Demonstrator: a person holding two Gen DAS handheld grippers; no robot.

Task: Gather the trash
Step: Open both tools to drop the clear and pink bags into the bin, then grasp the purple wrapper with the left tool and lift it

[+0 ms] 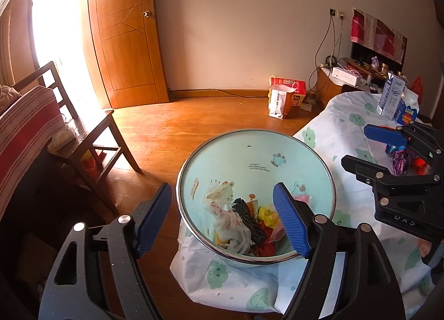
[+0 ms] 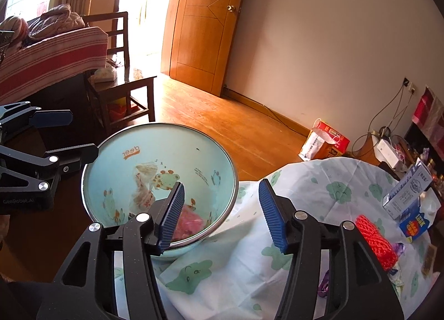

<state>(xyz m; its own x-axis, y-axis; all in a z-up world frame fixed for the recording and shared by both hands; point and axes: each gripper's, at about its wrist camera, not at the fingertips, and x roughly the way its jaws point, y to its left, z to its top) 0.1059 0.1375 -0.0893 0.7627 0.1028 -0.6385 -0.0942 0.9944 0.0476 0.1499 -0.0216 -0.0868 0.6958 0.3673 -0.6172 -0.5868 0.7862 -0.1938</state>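
Round enamel basin (image 1: 294, 153) w/ crinkly wrappers (image 1: 244, 225), both grippers' ribbed fingers (image 1: 291, 222) released, empty.

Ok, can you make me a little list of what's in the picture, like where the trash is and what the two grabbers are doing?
place: table with a white cloth printed with green shapes
bin: pale blue bin at the table edge
in the bin: white netting, black strip, yellow, red and pink wrappers
left gripper: open, above the bin, holding nothing
right gripper: open, above the bin rim and cloth, holding nothing
still on the table: purple wrappers, red rope, cartons
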